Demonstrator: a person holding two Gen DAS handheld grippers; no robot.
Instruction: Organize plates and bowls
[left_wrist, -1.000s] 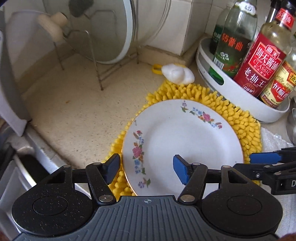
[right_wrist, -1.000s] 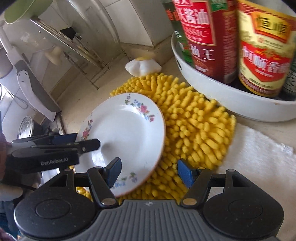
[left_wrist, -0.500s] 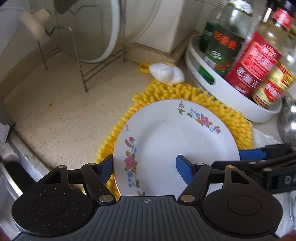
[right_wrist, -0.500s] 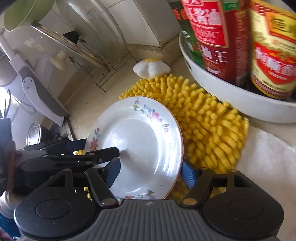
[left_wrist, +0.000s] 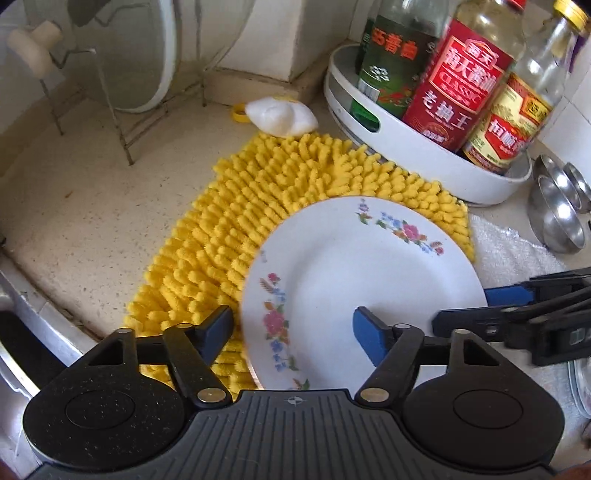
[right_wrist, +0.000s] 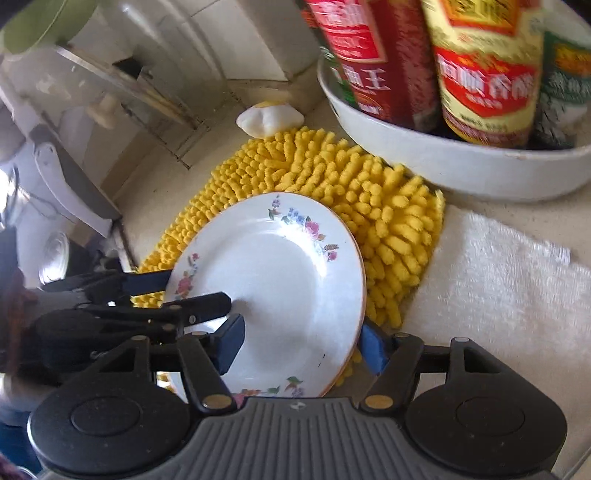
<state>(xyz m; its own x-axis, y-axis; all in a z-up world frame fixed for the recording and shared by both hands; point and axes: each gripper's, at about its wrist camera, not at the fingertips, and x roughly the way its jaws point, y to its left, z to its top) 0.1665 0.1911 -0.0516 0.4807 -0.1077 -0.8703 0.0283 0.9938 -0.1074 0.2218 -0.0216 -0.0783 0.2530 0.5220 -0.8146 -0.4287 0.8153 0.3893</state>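
**Plate Lift From Mat: Two-Gripper Straddle**

Left gripper (left_wrist: 291, 332): spread wide, straddling the plate (left_wrist: 354, 288) rim, not clamped. Right gripper (right_wrist: 303, 343): likewise parted across the opposite rim; contact could not be told. Plate tilted over the near-right part of the yellow mat (left_wrist: 258, 206). Judged step: securing the plate. Next: closing on the rim, then lifting. Near rim cut off behind the gripper bodies; destination unseen.

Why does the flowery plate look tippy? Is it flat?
Tilted. The flowery plate has its right rim raised above the yellow mat.

Yellow mat (left_wrist: 280, 206), sauce bottles (left_wrist: 458, 81) in white tray (left_wrist: 406, 147)
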